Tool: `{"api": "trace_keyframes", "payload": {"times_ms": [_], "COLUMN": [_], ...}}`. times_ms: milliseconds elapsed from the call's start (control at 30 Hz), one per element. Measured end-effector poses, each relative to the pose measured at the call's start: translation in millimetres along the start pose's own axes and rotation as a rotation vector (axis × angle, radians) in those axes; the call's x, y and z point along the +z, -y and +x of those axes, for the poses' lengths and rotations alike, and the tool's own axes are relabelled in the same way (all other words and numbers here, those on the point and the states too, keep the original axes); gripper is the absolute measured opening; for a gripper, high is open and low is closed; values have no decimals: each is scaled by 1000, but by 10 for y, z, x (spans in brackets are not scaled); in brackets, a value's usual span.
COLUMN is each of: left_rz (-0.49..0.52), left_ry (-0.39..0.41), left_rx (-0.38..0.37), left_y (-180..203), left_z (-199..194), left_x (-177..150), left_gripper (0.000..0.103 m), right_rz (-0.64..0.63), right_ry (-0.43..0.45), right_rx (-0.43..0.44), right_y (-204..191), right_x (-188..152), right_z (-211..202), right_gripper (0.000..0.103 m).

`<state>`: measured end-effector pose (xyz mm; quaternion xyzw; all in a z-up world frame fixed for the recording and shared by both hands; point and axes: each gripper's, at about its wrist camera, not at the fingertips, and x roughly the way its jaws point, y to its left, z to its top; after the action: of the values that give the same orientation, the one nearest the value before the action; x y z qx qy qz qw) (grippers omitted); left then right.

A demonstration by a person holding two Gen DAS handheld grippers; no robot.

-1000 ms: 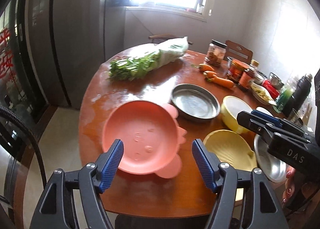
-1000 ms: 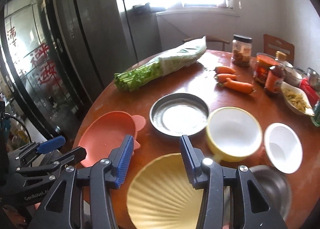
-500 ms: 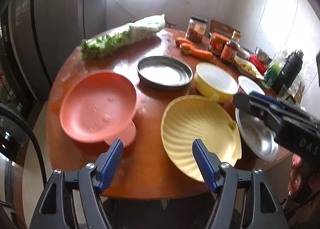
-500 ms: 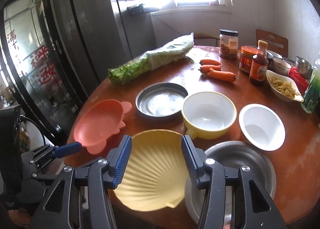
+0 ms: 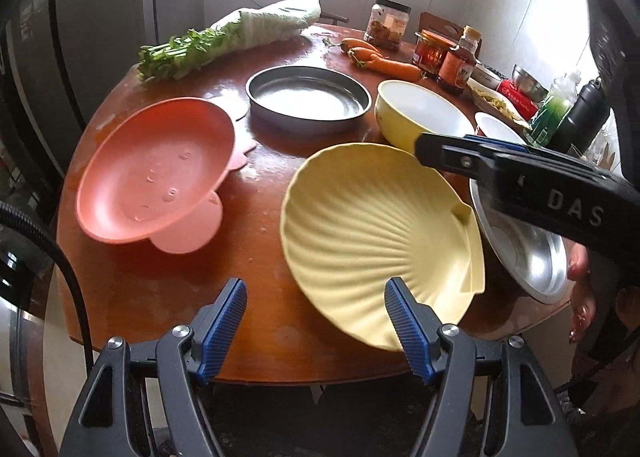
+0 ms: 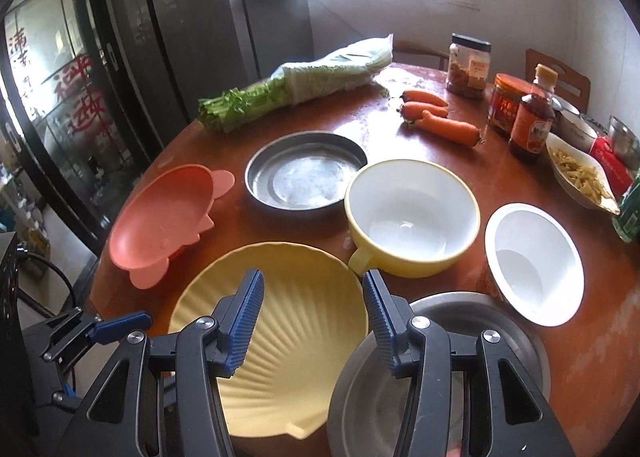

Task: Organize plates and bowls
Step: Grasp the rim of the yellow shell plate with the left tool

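- Reddish-brown wood, glossy and round, is the table [image 5: 168,297] under everything I see from both wrist cameras.
- My left hand-held gripper [image 5: 316,321] hangs over the near edge of the table with its jaws standing well apart and nothing between the blue ribbed pads.
- Its right pad sits in front of the near rim of the pale yellow shell-shaped plate [image 5: 376,225]; I cannot tell whether it touches.
- My right hand-held gripper [image 6: 312,317] is above the same shell plate [image 6: 280,297], jaws partly open and empty, with the plate's right rim showing in the gap between the pads.
- In the left wrist view the right hand-held gripper [image 5: 448,149] reaches in from the right, above the plate's far rim.
- A large stainless steel bowl [image 6: 460,337] lies just right of the shell plate at the near edge, its rim touching or overlapping the plate.
- The salmon-pink plastic dish with ear-like tabs [image 5: 156,181] rests left of the shell plate, apart from it.
- A round grey metal pan [image 5: 308,97] stands further back, between the pink dish and the yellow bowl with a white inside and a handle [image 6: 412,213].
- A small white bowl [image 6: 536,265] sits to the right of the yellow one.
- At the far side lie a bunch of leafy greens in a clear bag [image 6: 300,85], three carrots [image 6: 436,117] and several jars and bottles [image 6: 528,117].
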<state>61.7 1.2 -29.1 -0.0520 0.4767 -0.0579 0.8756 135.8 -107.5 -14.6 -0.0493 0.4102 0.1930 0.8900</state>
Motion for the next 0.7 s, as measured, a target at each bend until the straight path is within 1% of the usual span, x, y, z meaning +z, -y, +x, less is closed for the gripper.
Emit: {"api": "trace_keyframes", "payload": {"times_ms": [67, 167, 333, 400, 467, 533, 600, 667, 700], "left_rz": [8, 15, 27, 35, 39, 40, 46, 45, 42], "left_ry": [-9, -27, -26, -25, -24, -22, -20, -18, -18], "left_rx": [-3, 0, 17, 26, 35, 35, 43, 51, 50], "left_y": [45, 92, 115, 118, 111, 90, 77, 46, 24], "left_z": [37, 104, 126, 129, 129, 126, 128, 120, 114], "left_x": [-10, -12, -1, 2, 7, 13, 19, 18, 16], "left_gripper": [71, 68, 58, 51, 47, 45, 43, 42, 40], "right_rz": [-14, -31, -48, -62, -64, -82, -115, -129, -124], "right_ry": [-21, -42, -88, -109, -123, -135, -144, -140, -139], "right_rx": [-13, -22, -29, -38, -45, -41, -63, -75, -63], "right_y": [12, 21, 54, 54, 47, 7, -53, -102, -118], "right_x": [14, 28, 55, 57, 62, 65, 58, 49, 52], "right_z": [70, 137, 282, 354, 398, 444, 491, 503, 509], "right_gripper": [53, 53, 53, 53, 53, 51, 49, 49, 49]}}
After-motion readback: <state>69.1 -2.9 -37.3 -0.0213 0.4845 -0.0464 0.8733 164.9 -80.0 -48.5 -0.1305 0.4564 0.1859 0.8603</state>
